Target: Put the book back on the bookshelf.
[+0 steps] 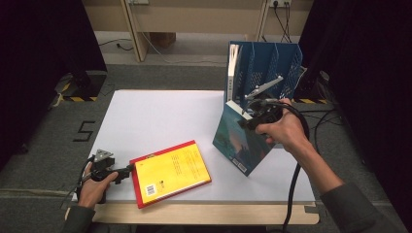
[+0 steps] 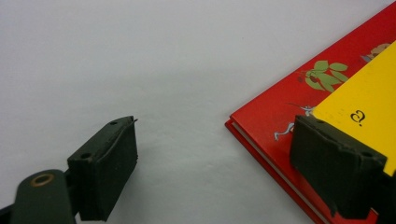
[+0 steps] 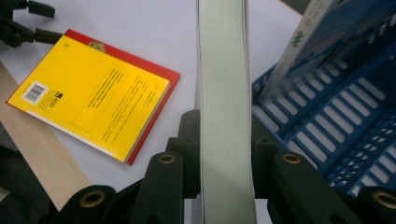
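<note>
A teal-covered book [image 1: 239,141] stands on edge on the white table, tilted, in front of the blue file rack [image 1: 272,65]. My right gripper [image 1: 248,116] is shut on its top edge; in the right gripper view both pads press the pale page block [image 3: 224,116]. A yellow and red book [image 1: 170,172] lies flat near the front edge. My left gripper [image 1: 130,168] rests open at that book's left corner, one fingertip [image 2: 336,163] over the red cover [image 2: 299,93], the other fingertip [image 2: 109,161] above bare table.
The blue rack [image 3: 336,112] holds another book [image 1: 233,65] upright in its left slot. The white table sheet [image 1: 155,121] ends at a wooden front edge [image 1: 204,212]. Cables trail off the right side of the table.
</note>
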### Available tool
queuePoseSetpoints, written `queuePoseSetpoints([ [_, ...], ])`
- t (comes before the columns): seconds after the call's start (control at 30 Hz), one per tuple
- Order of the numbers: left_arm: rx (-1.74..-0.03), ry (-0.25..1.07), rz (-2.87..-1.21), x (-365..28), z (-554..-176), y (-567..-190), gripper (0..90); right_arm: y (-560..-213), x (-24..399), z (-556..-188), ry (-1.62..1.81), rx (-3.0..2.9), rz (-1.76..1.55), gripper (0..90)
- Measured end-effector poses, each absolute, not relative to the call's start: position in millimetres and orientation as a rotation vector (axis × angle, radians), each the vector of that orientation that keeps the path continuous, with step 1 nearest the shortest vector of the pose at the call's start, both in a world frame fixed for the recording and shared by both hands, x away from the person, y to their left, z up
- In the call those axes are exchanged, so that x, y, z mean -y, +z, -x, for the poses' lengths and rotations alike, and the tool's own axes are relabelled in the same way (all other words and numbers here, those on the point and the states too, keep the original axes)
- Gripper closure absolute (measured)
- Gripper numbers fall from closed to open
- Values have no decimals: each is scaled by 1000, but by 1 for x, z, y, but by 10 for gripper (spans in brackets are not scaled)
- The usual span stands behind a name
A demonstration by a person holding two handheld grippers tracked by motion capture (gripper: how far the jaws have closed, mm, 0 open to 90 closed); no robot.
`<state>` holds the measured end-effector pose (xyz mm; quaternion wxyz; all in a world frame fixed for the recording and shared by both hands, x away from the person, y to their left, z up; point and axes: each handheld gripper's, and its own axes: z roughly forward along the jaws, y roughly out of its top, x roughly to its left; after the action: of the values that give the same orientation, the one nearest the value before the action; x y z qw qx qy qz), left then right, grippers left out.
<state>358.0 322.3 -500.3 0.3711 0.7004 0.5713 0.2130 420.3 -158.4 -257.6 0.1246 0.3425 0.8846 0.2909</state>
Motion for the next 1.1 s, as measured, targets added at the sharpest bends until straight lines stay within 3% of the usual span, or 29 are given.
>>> queuePoseSetpoints([
  [1.1, -1461, 542, -1797, -321, -360, -500, 145, -186, 201, -401, 859, -2421, -1057, 735],
])
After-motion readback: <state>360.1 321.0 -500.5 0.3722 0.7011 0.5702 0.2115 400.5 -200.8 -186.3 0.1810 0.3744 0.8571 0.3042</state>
